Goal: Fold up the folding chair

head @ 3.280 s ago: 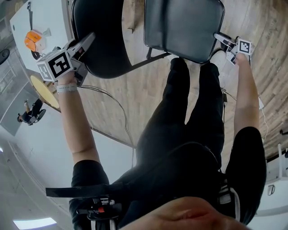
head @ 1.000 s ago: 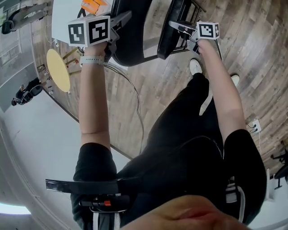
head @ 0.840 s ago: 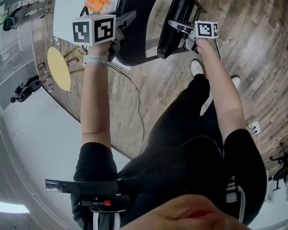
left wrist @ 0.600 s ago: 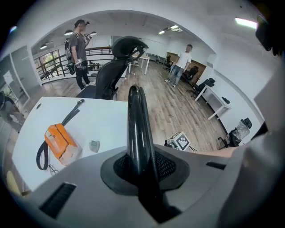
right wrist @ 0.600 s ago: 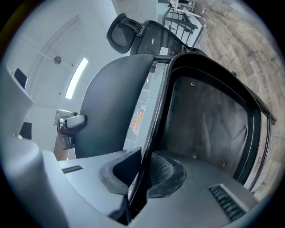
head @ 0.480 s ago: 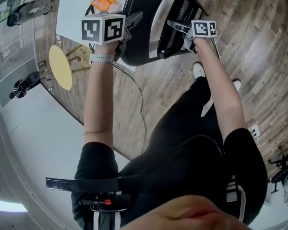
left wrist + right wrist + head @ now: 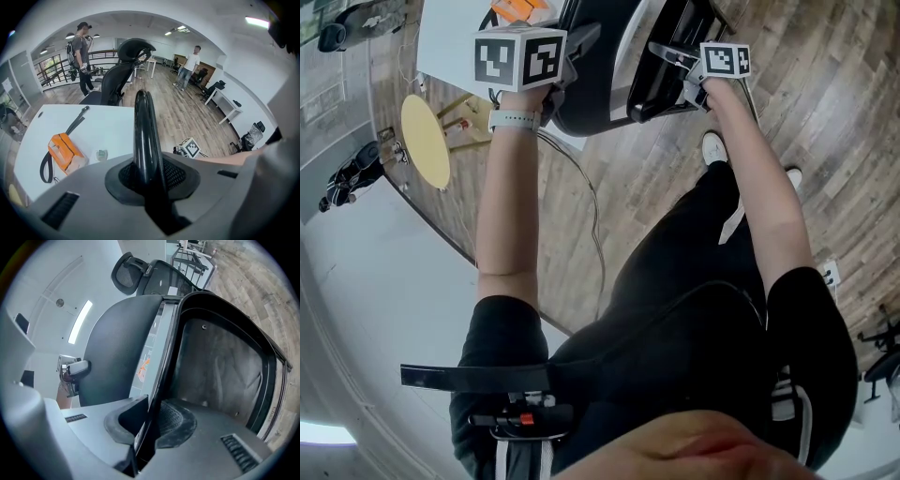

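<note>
The left claw (image 7: 151,178) was clamped on the backrest (image 7: 142,122) edge, the right claw (image 7: 149,427) on the seat (image 7: 220,366) rim. This hold likely let the folding chair (image 7: 592,94) be squeezed flat.

Beyond the left tongs (image 7: 579,37) and right tongs (image 7: 664,52), the folding chair (image 7: 586,94) runs off the head view's top edge, so most of its back and seat is unseen. Left of the left tongs, an orange bag (image 7: 511,8) on the worktop (image 7: 450,37) is cropped by that edge. Inside the right tongs, the chair's rim vanishes into shadow.
</note>
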A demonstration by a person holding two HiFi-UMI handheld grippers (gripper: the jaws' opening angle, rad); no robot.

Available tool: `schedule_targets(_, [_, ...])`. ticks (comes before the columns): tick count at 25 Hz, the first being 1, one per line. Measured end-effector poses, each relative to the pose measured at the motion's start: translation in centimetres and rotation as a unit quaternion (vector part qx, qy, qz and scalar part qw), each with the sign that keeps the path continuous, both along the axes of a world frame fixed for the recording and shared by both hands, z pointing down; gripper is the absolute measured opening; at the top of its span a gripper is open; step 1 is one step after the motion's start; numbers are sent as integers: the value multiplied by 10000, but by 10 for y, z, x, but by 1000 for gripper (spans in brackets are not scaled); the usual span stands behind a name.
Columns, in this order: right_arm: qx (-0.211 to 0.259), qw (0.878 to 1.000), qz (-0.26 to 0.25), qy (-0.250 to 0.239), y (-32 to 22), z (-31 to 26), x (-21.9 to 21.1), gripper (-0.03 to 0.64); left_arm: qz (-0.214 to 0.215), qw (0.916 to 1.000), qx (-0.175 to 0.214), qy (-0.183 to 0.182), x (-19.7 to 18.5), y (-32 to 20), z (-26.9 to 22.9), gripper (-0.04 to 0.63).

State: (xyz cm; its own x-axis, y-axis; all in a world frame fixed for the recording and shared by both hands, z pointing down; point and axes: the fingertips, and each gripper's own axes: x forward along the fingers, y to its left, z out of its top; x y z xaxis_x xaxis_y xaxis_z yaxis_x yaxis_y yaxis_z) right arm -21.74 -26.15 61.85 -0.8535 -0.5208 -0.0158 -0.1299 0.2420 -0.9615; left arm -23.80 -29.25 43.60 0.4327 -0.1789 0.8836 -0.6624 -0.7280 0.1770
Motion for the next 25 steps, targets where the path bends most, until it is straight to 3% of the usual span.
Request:
schedule_targets(5, [171,9997,6,154,3,-5,3,46,55,10000,71,-20,1,0,-2,83])
schedule_targets(11, [194,9991,144,359,2,-6,9,159,-92,9995,309,55,-2,-6,-10,174])
schedule_targets(16, [76,9983,217,541,4,-1,26,241,-493,9938,909,409,-12,-28,-44,244])
schedule_targets(18, [138,9968,173,768,9,-5,34,252,-675,9887,1198,601,-20,-36,-68,247])
schedule_targets(21, [485,9872,140,1516,22,-20,57,252,-856,9754,1814,916,-26,-33,-115,247])
schedule_targets(25, [1437,9550,279,2578,35,-86,110,252,-702,9533,2491,1554,0,7,-163,247])
